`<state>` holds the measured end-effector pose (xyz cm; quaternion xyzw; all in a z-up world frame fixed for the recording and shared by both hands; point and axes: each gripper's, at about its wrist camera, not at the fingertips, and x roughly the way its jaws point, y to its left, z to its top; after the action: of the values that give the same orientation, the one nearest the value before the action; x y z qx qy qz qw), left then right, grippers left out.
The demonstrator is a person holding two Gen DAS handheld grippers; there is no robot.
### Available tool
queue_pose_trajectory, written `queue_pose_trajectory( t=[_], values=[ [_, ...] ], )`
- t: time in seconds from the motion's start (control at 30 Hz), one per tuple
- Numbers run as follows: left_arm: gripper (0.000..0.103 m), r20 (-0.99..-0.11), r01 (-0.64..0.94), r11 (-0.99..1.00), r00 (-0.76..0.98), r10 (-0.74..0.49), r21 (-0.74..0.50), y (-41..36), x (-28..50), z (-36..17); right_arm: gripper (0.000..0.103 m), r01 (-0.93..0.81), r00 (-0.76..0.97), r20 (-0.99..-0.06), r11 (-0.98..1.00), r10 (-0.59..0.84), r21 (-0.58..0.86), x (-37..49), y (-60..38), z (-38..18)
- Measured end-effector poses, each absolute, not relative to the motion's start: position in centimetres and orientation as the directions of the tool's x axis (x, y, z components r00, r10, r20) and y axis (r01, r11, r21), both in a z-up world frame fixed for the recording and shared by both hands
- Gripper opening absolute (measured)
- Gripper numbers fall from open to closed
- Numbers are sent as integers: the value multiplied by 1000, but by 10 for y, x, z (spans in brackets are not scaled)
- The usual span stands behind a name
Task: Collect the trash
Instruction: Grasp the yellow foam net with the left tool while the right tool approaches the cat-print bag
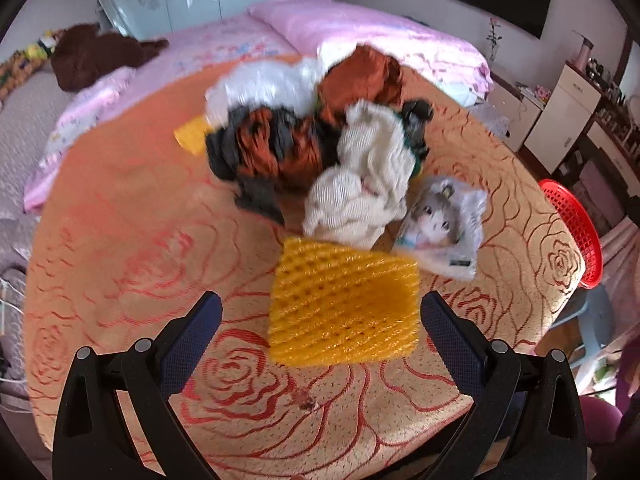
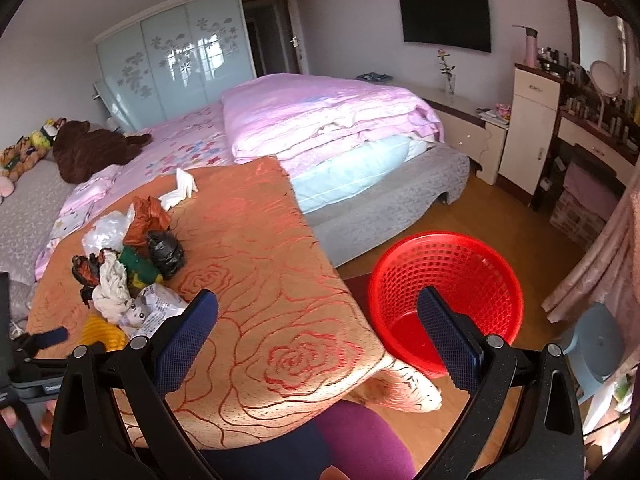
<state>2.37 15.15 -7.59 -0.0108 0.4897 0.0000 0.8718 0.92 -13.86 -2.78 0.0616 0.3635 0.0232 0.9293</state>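
Note:
A pile of trash lies on the orange rose-patterned cloth (image 1: 120,240): a yellow foam net (image 1: 344,304), a white foam net (image 1: 360,184), a cartoon wrapper (image 1: 444,224), orange and black bags (image 1: 276,148) and clear plastic (image 1: 264,88). My left gripper (image 1: 320,320) is open, its jaws on either side of the yellow net's near half. My right gripper (image 2: 318,320) is open and empty above the cloth's right edge. The red mesh basket (image 2: 448,280) stands on the floor to the right. The pile (image 2: 128,264) and left gripper fingertip (image 2: 52,337) show in the right view.
A bed with a pink quilt (image 2: 320,116) lies behind the cloth. A brown plush toy (image 2: 88,148) rests at the left. A dresser (image 2: 532,120) and a blue stool (image 2: 600,340) stand at the right. A white glove (image 2: 180,188) lies on the cloth's far edge.

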Motion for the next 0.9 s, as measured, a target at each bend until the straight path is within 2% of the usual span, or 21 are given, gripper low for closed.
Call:
queue_pose_trajectory(
  t=[0.37,0.47,0.5,0.57,0.63,0.73,0.9],
  values=[
    [94,-871,-30,999,491,-20,-40,157,28,-87,97,-145,712,-683,986,163,84,16,-103,-38],
    [77,-866,-25,998,498,-32,-51,163,26,-82,97,-217,691,-688,972,219,91,21,-89,-40],
    [67,-864,-19,998,501,-38,-55,164,26,-81,97,-242,682,-691,965,240,97,23,-83,-41],
    [61,-859,-7,999,511,-33,-42,162,24,-77,97,-277,665,-698,955,267,101,29,-74,-43],
    [49,-860,14,999,508,-45,-43,160,23,-75,97,-323,644,-700,939,309,117,33,-63,-46],
    [35,-861,35,998,506,-60,-49,159,21,-70,96,-398,588,-716,905,376,148,39,-43,-54],
    [33,-830,59,998,558,-12,25,157,13,-48,97,-484,533,-726,861,434,159,42,-17,-61]
  ],
)
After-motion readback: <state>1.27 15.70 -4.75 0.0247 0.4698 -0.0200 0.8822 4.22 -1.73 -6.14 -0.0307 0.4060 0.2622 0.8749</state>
